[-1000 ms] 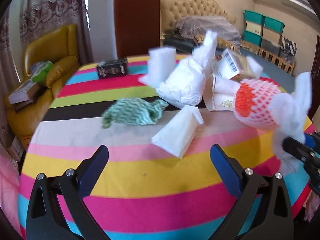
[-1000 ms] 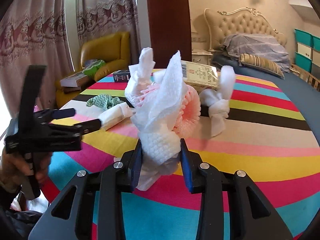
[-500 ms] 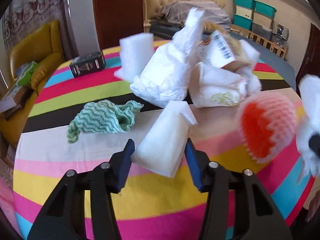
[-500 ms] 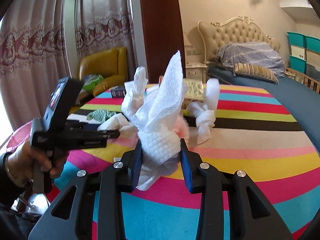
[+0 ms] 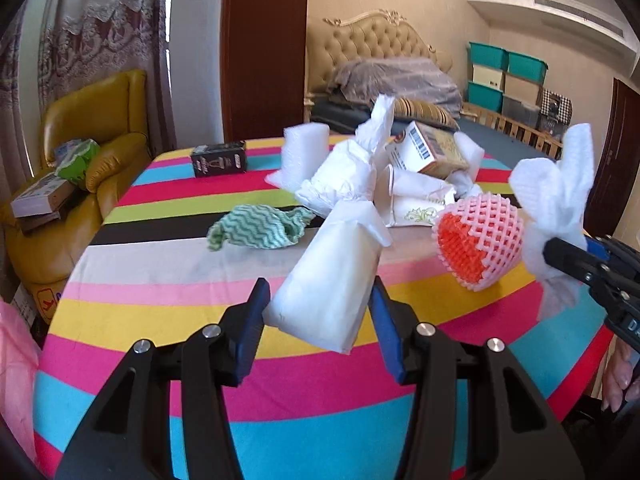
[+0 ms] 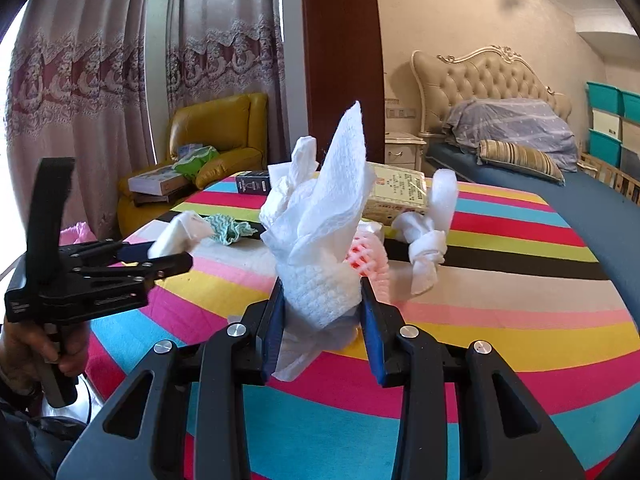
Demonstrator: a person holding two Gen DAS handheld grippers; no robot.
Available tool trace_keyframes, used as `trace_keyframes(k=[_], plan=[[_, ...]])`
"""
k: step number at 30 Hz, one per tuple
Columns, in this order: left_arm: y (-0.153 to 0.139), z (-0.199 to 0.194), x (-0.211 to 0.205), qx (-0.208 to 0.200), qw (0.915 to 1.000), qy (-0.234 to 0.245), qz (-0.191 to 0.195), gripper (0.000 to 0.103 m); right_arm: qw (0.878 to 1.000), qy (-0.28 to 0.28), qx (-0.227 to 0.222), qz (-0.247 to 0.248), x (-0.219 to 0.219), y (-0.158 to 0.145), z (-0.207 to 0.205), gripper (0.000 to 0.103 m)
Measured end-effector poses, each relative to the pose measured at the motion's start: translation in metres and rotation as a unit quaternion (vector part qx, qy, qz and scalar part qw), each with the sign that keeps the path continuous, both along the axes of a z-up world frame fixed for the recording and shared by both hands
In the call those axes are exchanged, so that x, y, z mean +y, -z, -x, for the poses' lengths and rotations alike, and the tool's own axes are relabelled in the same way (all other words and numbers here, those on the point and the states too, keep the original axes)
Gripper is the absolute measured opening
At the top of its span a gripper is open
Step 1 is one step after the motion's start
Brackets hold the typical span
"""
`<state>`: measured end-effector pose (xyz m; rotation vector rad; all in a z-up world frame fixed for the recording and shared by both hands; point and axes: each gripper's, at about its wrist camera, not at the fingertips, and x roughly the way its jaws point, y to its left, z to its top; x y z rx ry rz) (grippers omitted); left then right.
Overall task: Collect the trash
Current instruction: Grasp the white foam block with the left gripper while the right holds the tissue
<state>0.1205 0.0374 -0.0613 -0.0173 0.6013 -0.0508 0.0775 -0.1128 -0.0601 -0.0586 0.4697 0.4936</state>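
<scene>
My left gripper is shut on a white folded paper packet, which tilts up off the striped round table. In the right wrist view that gripper stands at the left with the packet in it. My right gripper is shut on a wad of white paper towel. A pink foam fruit net hangs against the towel; whether the net is gripped too I cannot tell. A green wavy cloth lies on the table behind the packet.
At the table's far side lie crumpled white paper, a foam block, a barcoded carton, a black box and a knotted white strip. A yellow armchair stands left, a bed behind, something pink at the left edge.
My left gripper went from wide open to shut on the white packet, then drew back with the packet raised. The right gripper kept its hold on the towel and barely moved.
</scene>
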Motion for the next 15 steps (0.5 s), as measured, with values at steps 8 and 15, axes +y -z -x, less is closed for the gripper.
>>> trace_keyframes(k=[8, 15], plan=[[-0.015, 0.039, 0.013, -0.052, 0.9983, -0.016, 0.021, 0.049, 0.999, -0.026, -0.019, 0.019, 0.018, -0.01, 0.004, 0.035], [-0.032, 0.074, 0.033, -0.09, 0.9948, -0.033, 0.037, 0.049, 0.997, -0.063, -0.039, 0.027, 0.05, -0.022, 0.012, 0.035]])
